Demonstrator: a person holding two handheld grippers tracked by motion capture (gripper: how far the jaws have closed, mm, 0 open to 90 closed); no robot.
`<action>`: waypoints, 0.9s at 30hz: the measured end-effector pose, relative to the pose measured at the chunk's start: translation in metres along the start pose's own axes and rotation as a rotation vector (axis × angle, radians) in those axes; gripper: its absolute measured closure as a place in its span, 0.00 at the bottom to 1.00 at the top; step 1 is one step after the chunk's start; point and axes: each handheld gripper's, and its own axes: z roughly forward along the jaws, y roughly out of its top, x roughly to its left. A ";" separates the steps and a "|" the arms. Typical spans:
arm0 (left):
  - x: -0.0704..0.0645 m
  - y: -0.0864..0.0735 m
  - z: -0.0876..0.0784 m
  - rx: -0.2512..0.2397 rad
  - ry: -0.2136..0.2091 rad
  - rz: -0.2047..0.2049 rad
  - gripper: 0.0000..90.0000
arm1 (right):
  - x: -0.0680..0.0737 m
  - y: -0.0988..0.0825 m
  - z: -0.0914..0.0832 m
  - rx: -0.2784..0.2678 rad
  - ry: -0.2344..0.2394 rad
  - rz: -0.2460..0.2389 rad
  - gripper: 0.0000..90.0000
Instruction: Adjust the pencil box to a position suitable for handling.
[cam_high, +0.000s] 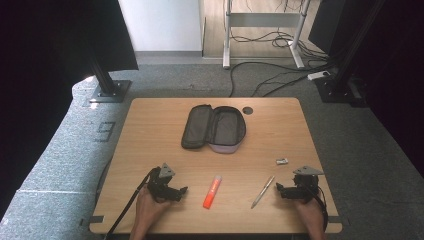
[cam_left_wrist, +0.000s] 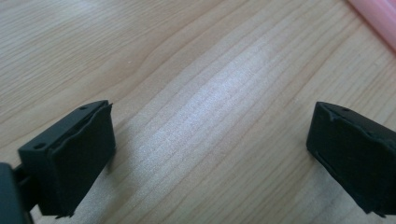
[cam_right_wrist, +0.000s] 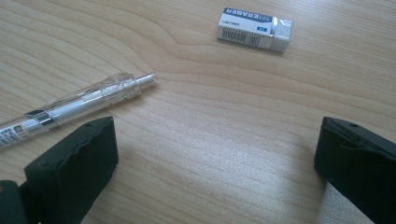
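A dark pencil case (cam_high: 214, 127) lies unzipped and open at the middle back of the wooden table (cam_high: 150, 130). An orange marker (cam_high: 212, 191) lies near the front, right of my left gripper (cam_high: 183, 190), which rests open on the table with bare wood between its jaws (cam_left_wrist: 205, 154); the marker's pink edge (cam_left_wrist: 376, 21) shows at the top right of the left gripper view. A clear pen (cam_high: 263, 191) (cam_right_wrist: 79, 105) lies left of my right gripper (cam_high: 278, 189), also open (cam_right_wrist: 217, 163). A small white eraser (cam_high: 282, 161) (cam_right_wrist: 254, 29) sits beyond it.
A small black round spot (cam_high: 248, 110) marks the table behind the case. Black stand bases (cam_high: 110, 90) stand on the grey carpet at both back corners, with cables (cam_high: 270, 80) trailing on the floor behind the table.
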 end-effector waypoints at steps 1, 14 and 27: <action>0.000 0.000 0.000 0.000 0.000 0.000 0.01 | 0.000 0.000 0.000 0.000 0.001 -0.001 0.00; -0.002 0.001 0.000 -0.002 0.020 -0.022 0.02 | 0.001 0.000 0.000 0.001 0.010 -0.009 0.00; -0.005 0.004 -0.002 -0.001 -0.007 -0.040 0.08 | 0.001 0.000 0.000 0.001 0.018 -0.016 0.00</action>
